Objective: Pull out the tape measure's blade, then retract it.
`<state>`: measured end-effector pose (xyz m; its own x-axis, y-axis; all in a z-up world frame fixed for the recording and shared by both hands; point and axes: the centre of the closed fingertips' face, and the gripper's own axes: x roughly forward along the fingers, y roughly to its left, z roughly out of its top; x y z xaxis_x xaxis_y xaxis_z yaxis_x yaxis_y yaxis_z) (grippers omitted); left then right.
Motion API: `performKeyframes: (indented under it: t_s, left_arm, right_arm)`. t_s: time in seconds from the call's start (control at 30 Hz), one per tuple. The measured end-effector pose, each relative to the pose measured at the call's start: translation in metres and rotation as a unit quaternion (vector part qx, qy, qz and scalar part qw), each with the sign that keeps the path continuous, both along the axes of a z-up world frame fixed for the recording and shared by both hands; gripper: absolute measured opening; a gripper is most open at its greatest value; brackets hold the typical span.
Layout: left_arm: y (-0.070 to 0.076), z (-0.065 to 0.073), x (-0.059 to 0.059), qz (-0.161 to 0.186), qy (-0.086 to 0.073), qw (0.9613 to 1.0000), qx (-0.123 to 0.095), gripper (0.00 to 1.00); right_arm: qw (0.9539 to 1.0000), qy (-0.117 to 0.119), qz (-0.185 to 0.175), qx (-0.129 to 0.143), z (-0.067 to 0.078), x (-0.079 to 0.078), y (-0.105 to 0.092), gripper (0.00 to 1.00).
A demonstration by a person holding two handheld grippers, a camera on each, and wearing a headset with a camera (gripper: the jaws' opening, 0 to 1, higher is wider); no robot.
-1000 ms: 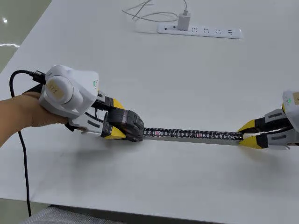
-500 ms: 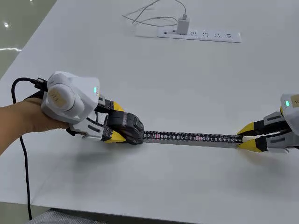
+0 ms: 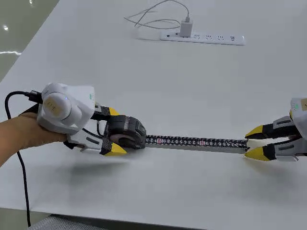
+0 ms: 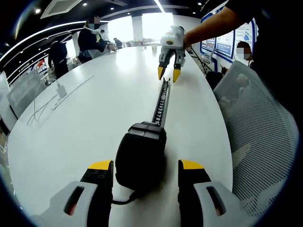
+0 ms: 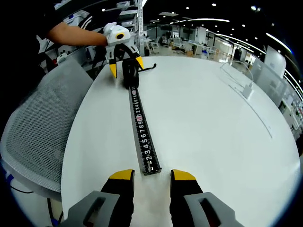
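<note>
- The left gripper [image 4: 145,165] is held open, with the tape measure [image 4: 141,152] set between its jaws on the surface [image 4: 85,118].
- The right gripper [image 5: 152,174] is spread open; the blade [image 5: 140,125] end is seen just ahead of its tips.

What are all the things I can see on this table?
table: one, white, under everything
tape measure: one, black, near edge
blade: one, black with white numbers, pulled out along the table
power strip: one, white, far edge
charger: one, white, plugged into strip
mesh chair: one, grey, beside table
left claw: one, white, yellow-tipped, around the tape measure
right claw: one, same colours, open at blade's end
hand: one, holding left claw
</note>
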<state>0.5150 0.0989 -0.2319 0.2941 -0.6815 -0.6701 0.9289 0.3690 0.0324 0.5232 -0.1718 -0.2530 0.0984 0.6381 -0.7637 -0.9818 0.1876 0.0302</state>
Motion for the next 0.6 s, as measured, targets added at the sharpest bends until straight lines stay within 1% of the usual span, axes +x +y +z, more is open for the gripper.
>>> performKeyframes:
  t_s: [0.03, 0.1, 0.17, 0.2, 0.23, 0.27, 0.3, 0.33, 0.37, 0.4, 0.43, 0.47, 0.5, 0.53, 0.6]
  left_arm:
    - [0.001, 0.002, 0.001, 0.013, 0.001, 0.9999, -0.009, 0.55]
    - [0.004, 0.005, 0.000, 0.034, 0.002, 0.9992, -0.022, 0.56]
    - [0.008, 0.006, -0.004, 0.050, 0.009, 0.9984, -0.025, 0.58]
    - [0.009, 0.007, -0.006, 0.065, 0.014, 0.9974, -0.029, 0.59]
    - [0.010, 0.007, -0.008, 0.070, 0.015, 0.9969, -0.033, 0.62]
    - [0.010, 0.009, -0.011, 0.075, 0.012, 0.9964, -0.037, 0.62]
    - [0.011, 0.011, -0.011, 0.085, 0.009, 0.9956, -0.039, 0.63]
    - [0.012, 0.012, -0.011, 0.099, 0.008, 0.9943, -0.041, 0.65]
    - [0.013, 0.014, -0.013, 0.119, 0.012, 0.9917, -0.048, 0.69]
    - [0.014, 0.016, -0.013, 0.129, 0.009, 0.9903, -0.049, 0.73]
    - [0.015, 0.017, -0.016, 0.135, 0.006, 0.9897, -0.046, 0.77]
    - [0.014, 0.019, -0.019, 0.138, 0.007, 0.9893, -0.047, 0.78]
    - [0.015, 0.019, -0.021, 0.143, 0.007, 0.9886, -0.046, 0.78]
    - [0.016, 0.021, -0.024, 0.153, 0.007, 0.9873, -0.044, 0.78]
    - [0.018, 0.023, -0.029, 0.168, 0.010, 0.9849, -0.043, 0.79]
  right_arm:
    - [0.9999, 0.002, -0.011, 0.003, 0.001, 0.000, 0.000, 0.27]
    - [0.9992, 0.006, -0.039, 0.007, 0.002, 0.001, -0.002, 0.30]
    - [0.9985, 0.008, -0.054, 0.009, 0.002, -0.001, -0.004, 0.32]
    - [0.9979, 0.009, -0.062, 0.017, 0.005, -0.004, -0.002, 0.32]
    - [0.9971, 0.006, -0.073, 0.019, 0.006, -0.003, -0.003, 0.33]
    - [0.9955, 0.008, -0.093, 0.016, 0.006, -0.004, -0.005, 0.35]
    - [0.9939, 0.015, -0.107, 0.020, 0.006, -0.005, -0.005, 0.38]
    - [0.9929, 0.014, -0.116, 0.024, 0.007, -0.006, -0.004, 0.40]
    - [0.9918, 0.011, -0.125, 0.024, 0.009, -0.007, -0.004, 0.43]
    - [0.9904, 0.013, -0.136, 0.023, 0.009, -0.008, -0.004, 0.45]
    - [0.9868, 0.020, -0.160, 0.021, 0.010, -0.010, -0.005, 0.47]
    - [0.9850, 0.025, -0.169, 0.027, 0.012, -0.011, -0.002, 0.51]
    - [0.9847, 0.021, -0.170, 0.032, 0.015, -0.012, -0.001, 0.52]
    - [0.9842, 0.012, -0.174, 0.033, 0.018, -0.014, -0.001, 0.53]
    - [0.9824, 0.007, -0.182, 0.039, 0.022, -0.017, 0.001, 0.53]
